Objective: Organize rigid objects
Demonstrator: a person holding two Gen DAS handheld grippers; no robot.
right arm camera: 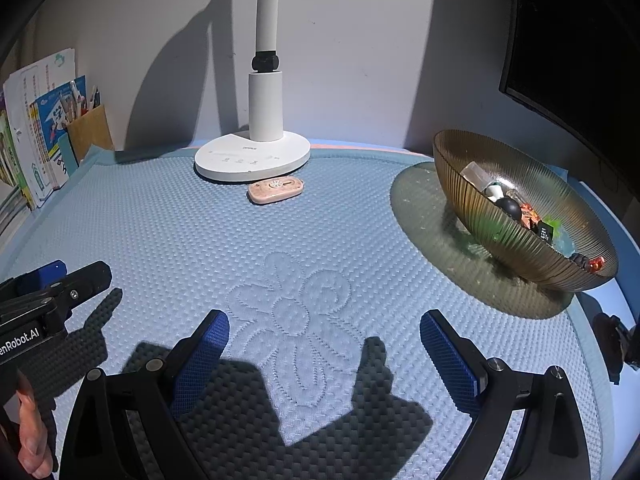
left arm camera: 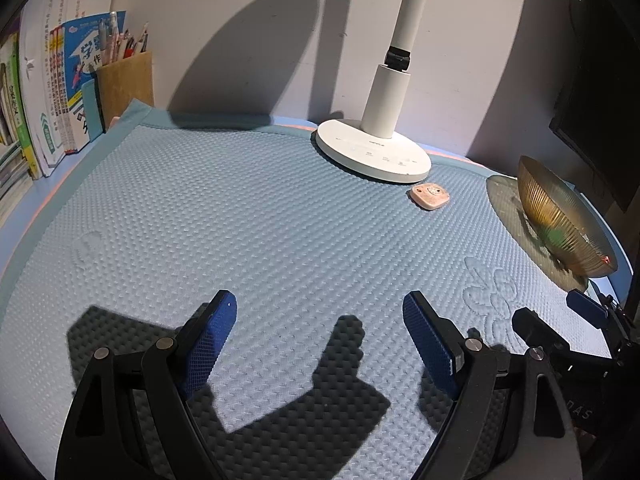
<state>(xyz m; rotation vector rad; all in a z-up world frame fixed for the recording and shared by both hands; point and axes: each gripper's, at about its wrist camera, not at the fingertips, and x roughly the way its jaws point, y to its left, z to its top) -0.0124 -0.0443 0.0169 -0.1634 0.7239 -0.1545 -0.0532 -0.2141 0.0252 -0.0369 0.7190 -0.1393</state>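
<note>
Your left gripper (left arm camera: 320,312) hangs over the pale blue textured mat (left arm camera: 240,220) with its blue-padded jaws spread wide and nothing between them. Your right gripper (right arm camera: 324,324) is likewise wide and empty, above the flower stitched into the mat.

In the left wrist view, the small pink flat rounded plastic object (left arm camera: 429,195) lies on the mat at one o'clock, just beside the white round-based desk lamp (left arm camera: 372,152). The amber ribbed glass bowl (left arm camera: 560,220), at two o'clock, holds several small items. At ten o'clock, a tan pen holder (left arm camera: 126,84) stands beside upright books (left arm camera: 48,92).
</note>
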